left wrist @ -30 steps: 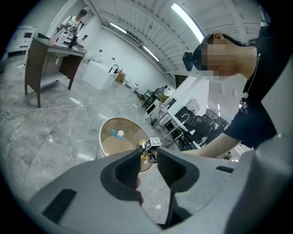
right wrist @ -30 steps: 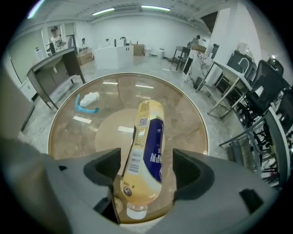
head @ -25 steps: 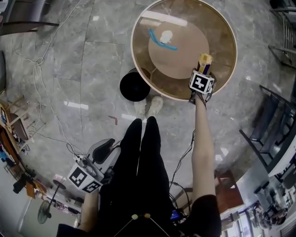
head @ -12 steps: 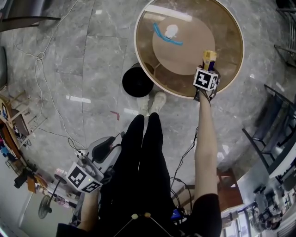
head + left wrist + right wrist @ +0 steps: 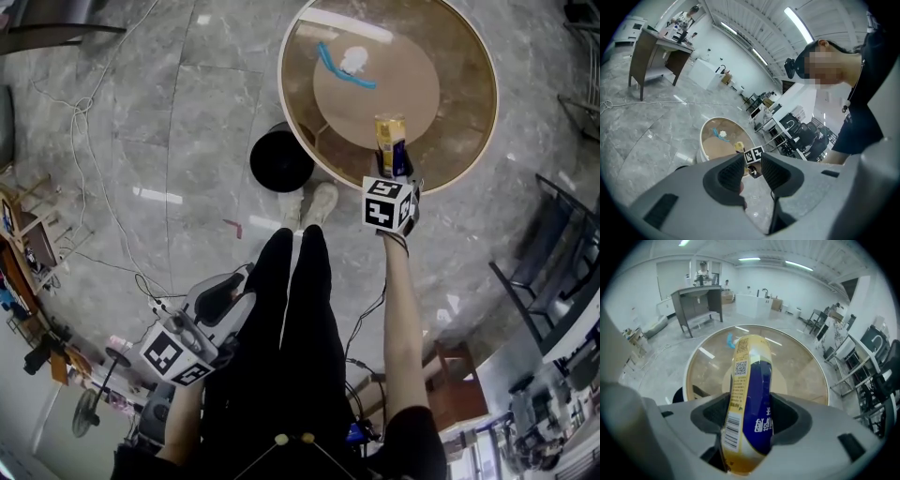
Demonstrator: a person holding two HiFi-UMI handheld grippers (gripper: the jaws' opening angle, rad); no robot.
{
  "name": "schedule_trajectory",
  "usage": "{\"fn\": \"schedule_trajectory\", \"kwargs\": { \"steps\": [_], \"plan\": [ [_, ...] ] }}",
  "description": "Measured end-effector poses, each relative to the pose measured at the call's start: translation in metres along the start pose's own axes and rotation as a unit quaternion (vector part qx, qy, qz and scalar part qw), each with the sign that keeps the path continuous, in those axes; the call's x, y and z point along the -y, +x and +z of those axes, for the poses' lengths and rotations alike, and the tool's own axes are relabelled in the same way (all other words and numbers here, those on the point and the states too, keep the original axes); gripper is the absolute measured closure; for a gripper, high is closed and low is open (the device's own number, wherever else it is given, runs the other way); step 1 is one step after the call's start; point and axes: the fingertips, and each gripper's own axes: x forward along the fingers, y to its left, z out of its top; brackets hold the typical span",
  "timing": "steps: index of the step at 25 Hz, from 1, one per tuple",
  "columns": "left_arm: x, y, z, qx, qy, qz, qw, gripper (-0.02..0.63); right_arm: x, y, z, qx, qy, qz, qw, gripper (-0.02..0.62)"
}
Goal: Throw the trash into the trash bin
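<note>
A yellow and blue snack bag (image 5: 390,141) stands up between the jaws of my right gripper (image 5: 393,165), over the near edge of the round glass-topped table (image 5: 478,141). In the right gripper view the bag (image 5: 750,394) fills the gap; the jaws are closing and both pads press on it. A black trash bin (image 5: 281,161) stands on the floor to the left of the table, also seen as the bin (image 5: 678,394). My left gripper (image 5: 228,297) hangs low by my left leg, its jaws (image 5: 752,171) slightly apart and empty.
A crumpled white paper (image 5: 354,60) and a blue strip (image 5: 342,73) lie on the table's far side. My shoes (image 5: 309,208) stand next to the bin. Cables (image 5: 89,178) trail over the marble floor at the left; metal chairs (image 5: 553,272) stand at the right.
My right gripper has pulled back from over the table toward my body and a little left, carrying the snack bag and rolling it. The left gripper has stayed put.
</note>
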Motion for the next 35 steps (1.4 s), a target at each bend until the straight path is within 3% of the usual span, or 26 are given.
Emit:
{"fn": "schedule_trajectory", "kwargs": {
  "steps": [4, 9, 15, 23, 30, 35],
  "plan": [
    [-0.002, -0.006, 0.001, 0.006, -0.002, 0.004, 1.0, 0.492, -0.075, -0.024, 0.007, 0.028, -0.058, 0.045, 0.997, 0.325],
    [-0.011, -0.017, -0.003, 0.012, -0.012, 0.018, 0.9997, 0.492, -0.169, -0.04, 0.002, 0.048, -0.125, 0.113, 0.985, 0.327],
    [-0.03, -0.032, -0.025, 0.007, -0.036, 0.04, 0.9985, 0.492, -0.247, -0.026, -0.03, 0.035, -0.186, 0.173, 0.967, 0.334],
    [-0.068, -0.039, -0.069, -0.003, -0.075, 0.076, 0.9943, 0.492, -0.304, 0.065, -0.063, 0.015, -0.26, 0.179, 0.949, 0.334],
    [-0.105, -0.048, -0.115, 0.002, -0.111, 0.131, 0.9851, 0.492, -0.348, 0.145, -0.113, 0.004, -0.343, 0.18, 0.922, 0.334],
    [-0.126, -0.05, -0.146, -0.001, -0.139, 0.151, 0.9788, 0.495, -0.366, 0.192, -0.134, -0.024, -0.411, 0.149, 0.899, 0.333]
  ]
}}
